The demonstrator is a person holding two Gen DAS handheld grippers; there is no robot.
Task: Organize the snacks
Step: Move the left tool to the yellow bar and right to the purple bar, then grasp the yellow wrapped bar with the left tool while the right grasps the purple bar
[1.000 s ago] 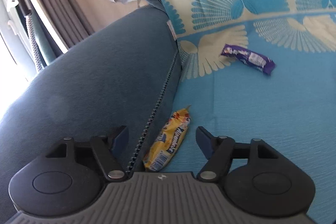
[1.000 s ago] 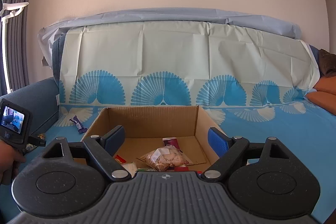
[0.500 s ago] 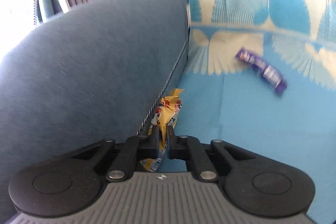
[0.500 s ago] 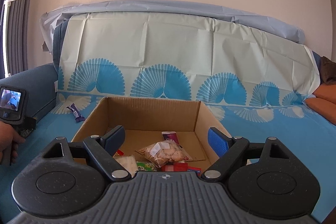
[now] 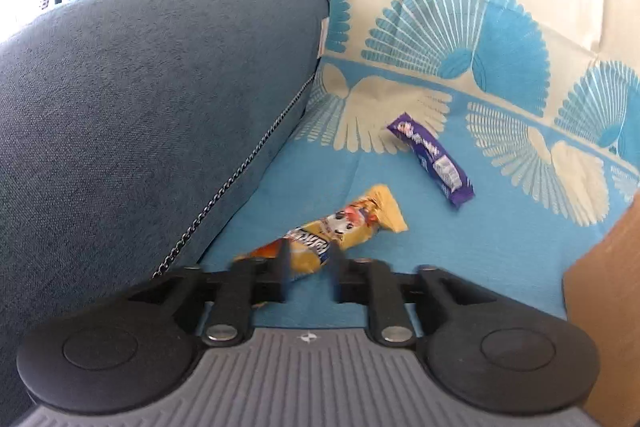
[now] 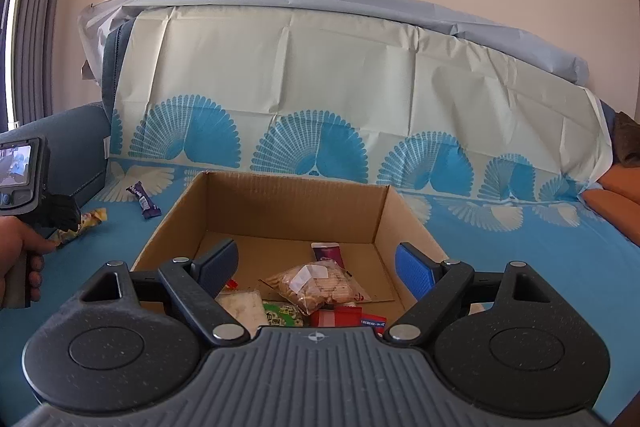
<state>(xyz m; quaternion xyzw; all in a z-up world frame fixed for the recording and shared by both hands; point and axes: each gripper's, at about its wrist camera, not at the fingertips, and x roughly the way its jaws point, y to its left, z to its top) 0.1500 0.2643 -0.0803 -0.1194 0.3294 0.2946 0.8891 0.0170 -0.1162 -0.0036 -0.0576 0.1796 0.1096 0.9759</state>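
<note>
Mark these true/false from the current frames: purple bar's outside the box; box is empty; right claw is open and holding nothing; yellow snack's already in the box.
1. The purple bar lies on the sofa cover, outside the cardboard box. True.
2. The cardboard box is empty. False: it holds several packets, among them a clear bag of biscuits.
3. The right claw is open with nothing gripped. True.
4. The yellow snack is already in the box. False: it is out on the sofa cover, near the armrest.
</note>
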